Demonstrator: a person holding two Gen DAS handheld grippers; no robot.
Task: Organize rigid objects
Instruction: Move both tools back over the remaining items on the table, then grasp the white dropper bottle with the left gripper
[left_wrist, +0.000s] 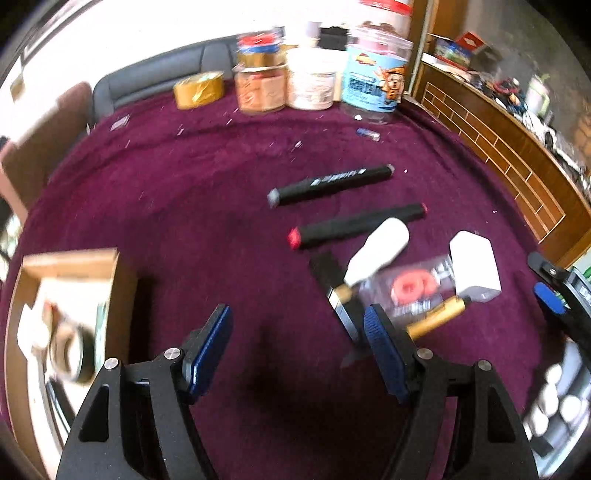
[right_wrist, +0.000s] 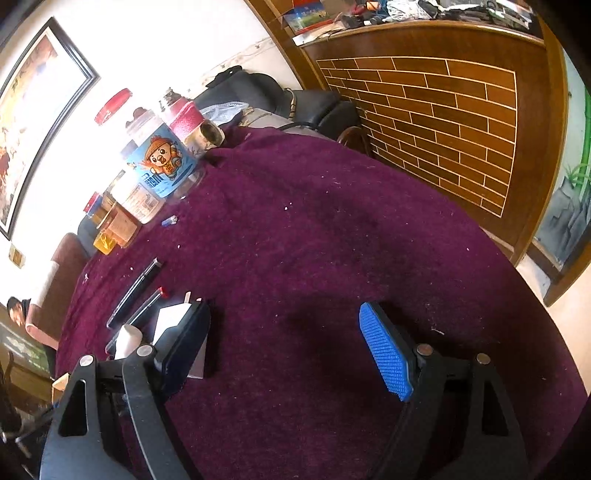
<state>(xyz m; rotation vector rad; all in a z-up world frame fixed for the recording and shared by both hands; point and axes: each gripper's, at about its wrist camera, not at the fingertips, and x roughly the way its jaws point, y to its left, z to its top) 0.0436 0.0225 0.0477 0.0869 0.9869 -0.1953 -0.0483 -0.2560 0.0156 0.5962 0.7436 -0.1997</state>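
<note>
- The left gripper (left_wrist: 297, 347) hangs above the maroon tablecloth (left_wrist: 207, 206) with its jaws spread wide and nothing between them; its blue pads (left_wrist: 380, 334) frame bare cloth.
- The right gripper (right_wrist: 284, 347) is likewise spread and empty, low over an open stretch of the same cloth.
- The things to be tidied lie in a loose cluster ahead and to the right of the left gripper: a grey-capped black marker (left_wrist: 330, 182), a red-capped black marker (left_wrist: 356, 225), a white-handled tool (left_wrist: 376, 251), a white block (left_wrist: 476, 266), a clear packet holding red rings (left_wrist: 410, 284) and a gold tube (left_wrist: 437, 317).
- An open cardboard box (left_wrist: 74, 291) sits at the left, well apart from the cluster, with tape rolls already inside; it looks the likely home for the loose pieces.
- Jars (left_wrist: 314, 77) stand in a row along the far edge.
- Judging from the layout, the step in hand is a reach toward the cluster for the next pick.
- The two markers lie clear of the pile and roughly parallel, so either seems the cleanest grab: jaws set across the barrel, near its middle.
- The white-handled tool overlaps the packet and a dark strip beneath it, so closing there risks dragging neighbours.
- The left view is blurred, so finer contact among the piled items cannot be told.
</note>
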